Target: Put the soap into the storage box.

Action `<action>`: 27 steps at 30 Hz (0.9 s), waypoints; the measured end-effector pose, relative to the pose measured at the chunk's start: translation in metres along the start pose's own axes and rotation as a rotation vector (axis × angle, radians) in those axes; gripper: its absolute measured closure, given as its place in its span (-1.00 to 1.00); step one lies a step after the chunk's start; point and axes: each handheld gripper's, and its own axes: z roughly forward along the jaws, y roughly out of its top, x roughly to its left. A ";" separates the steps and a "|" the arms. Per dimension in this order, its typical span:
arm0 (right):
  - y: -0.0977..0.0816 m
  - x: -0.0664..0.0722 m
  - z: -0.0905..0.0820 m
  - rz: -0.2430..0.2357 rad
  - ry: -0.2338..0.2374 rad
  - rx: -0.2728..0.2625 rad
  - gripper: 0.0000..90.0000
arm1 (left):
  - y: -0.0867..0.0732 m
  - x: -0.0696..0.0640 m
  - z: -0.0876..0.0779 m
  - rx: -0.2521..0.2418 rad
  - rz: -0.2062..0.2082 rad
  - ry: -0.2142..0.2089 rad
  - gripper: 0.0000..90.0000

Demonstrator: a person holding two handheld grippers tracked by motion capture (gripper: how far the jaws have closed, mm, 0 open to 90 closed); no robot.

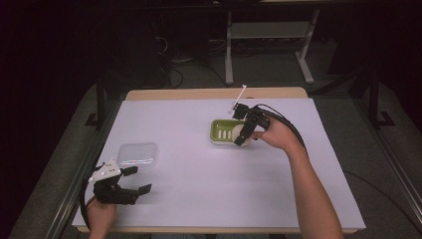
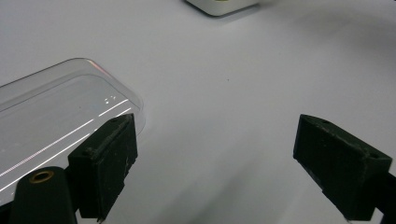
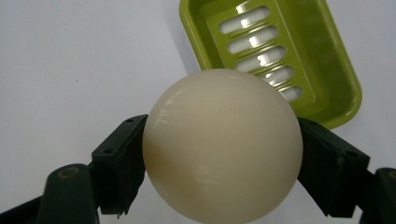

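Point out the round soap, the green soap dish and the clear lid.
round soap (image 3: 222, 144), right gripper view, middle of its face
green soap dish (image 3: 343, 88), right gripper view, right rim
clear lid (image 1: 138, 154), high view, centre

My work surface is a table (image 1: 164, 94) with a pale wooden edge, covered by a white sheet (image 1: 199, 169) that occupies the centre of the high view. Grey carpeted floor (image 1: 199, 74) lies beyond it, at upper centre. The light-grey legs of a second table (image 1: 229, 55) stand at upper centre and upper right, with dark cables (image 1: 171, 59) lying on the floor to their left. The room behind me is dark; light falls mainly on the sheet.
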 end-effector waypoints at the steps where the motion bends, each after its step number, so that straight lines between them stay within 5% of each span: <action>1: 0.001 0.000 -0.001 0.004 0.004 -0.003 -0.51 | 0.000 0.000 0.000 0.000 0.001 0.000 -0.71; 27: 0.039 -0.014 -0.004 -0.014 -0.011 -0.003 -0.51 | 0.000 0.000 0.000 -0.006 -0.002 -0.004 -0.71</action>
